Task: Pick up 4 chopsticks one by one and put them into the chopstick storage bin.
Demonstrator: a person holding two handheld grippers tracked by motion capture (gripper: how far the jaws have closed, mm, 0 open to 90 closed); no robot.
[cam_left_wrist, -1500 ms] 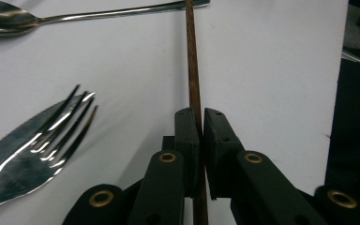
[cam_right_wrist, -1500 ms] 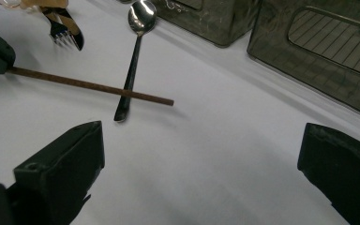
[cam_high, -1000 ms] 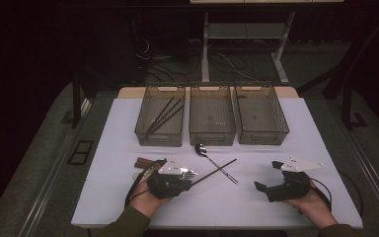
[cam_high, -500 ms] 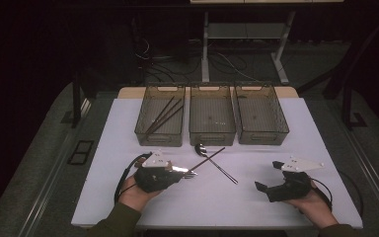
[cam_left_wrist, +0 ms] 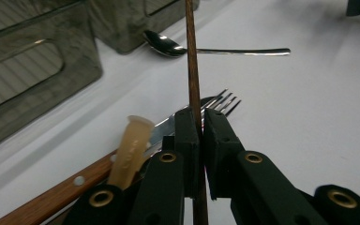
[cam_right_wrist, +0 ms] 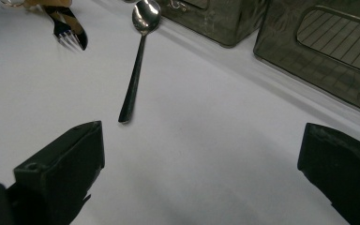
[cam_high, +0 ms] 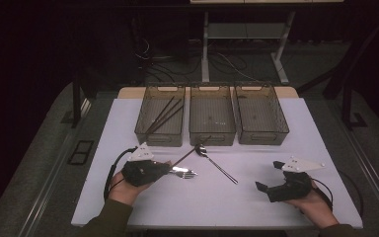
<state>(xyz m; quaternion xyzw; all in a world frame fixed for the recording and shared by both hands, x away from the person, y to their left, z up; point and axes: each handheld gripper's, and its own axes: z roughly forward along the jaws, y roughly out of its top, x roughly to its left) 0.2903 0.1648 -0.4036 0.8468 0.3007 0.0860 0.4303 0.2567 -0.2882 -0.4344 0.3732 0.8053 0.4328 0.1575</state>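
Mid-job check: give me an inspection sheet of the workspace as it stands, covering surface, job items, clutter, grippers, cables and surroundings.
Surface: white table, bare in the middle.
Job's things: brown chopstick clamped in the left gripper; fork and spoon lying on the table; two chopsticks in the left bin; middle bin and right bin look empty.
Clutter: a wooden handle lies beside the left gripper.
Grippers: left jaws shut on the chopstick; right gripper with jaws open, holding nothing.
Cables: a black cable loops from the left gripper.
Surroundings: dark floor, desk legs behind the table.
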